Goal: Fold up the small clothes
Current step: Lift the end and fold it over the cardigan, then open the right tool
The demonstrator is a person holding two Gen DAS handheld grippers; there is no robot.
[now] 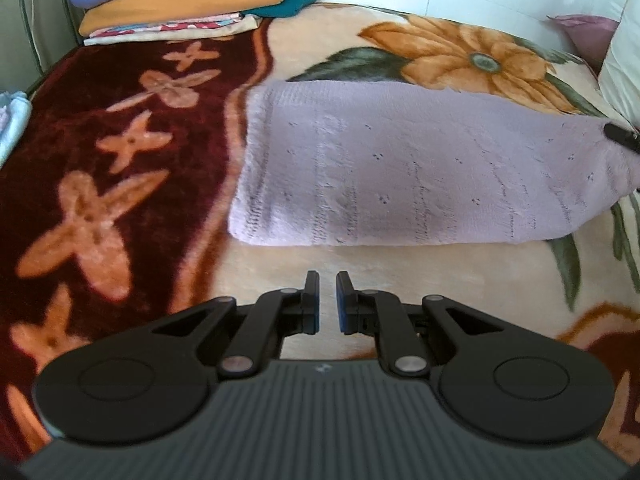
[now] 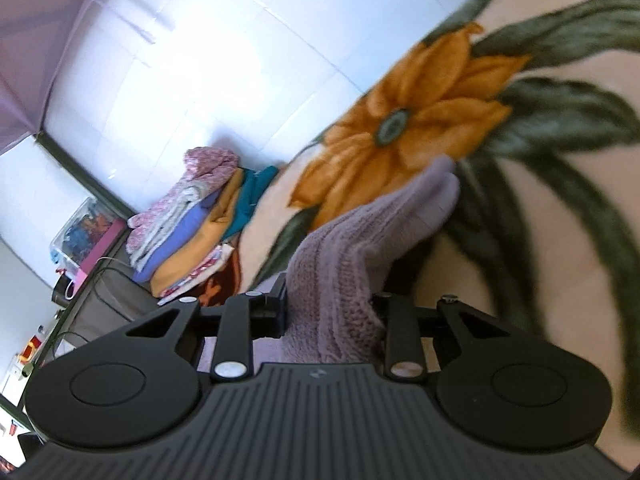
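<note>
A lilac knitted garment (image 1: pixel 400 168) lies folded lengthwise across the flowered blanket (image 1: pixel 132 152) in the left wrist view. Its right end is lifted off the blanket, with a black finger of the right gripper (image 1: pixel 620 138) on it. My left gripper (image 1: pixel 327 300) hovers over the blanket just in front of the garment's near edge; its blue pads (image 1: pixel 343 308) are nearly together and hold nothing. In the right wrist view my right gripper (image 2: pixel 330 308) is shut on a bunched fold of the lilac garment (image 2: pixel 348 248), which rises out from between the fingers above the blanket.
A stack of folded clothes (image 1: pixel 180 0) sits at the bed's far left corner by the white tiled wall (image 2: pixel 180 60). A white pillow (image 1: pixel 624 60) lies at the far right, and a pale blue cloth (image 1: pixel 12 120) at the left edge. A clear plastic box (image 2: pixel 84 232) stands beyond the bed.
</note>
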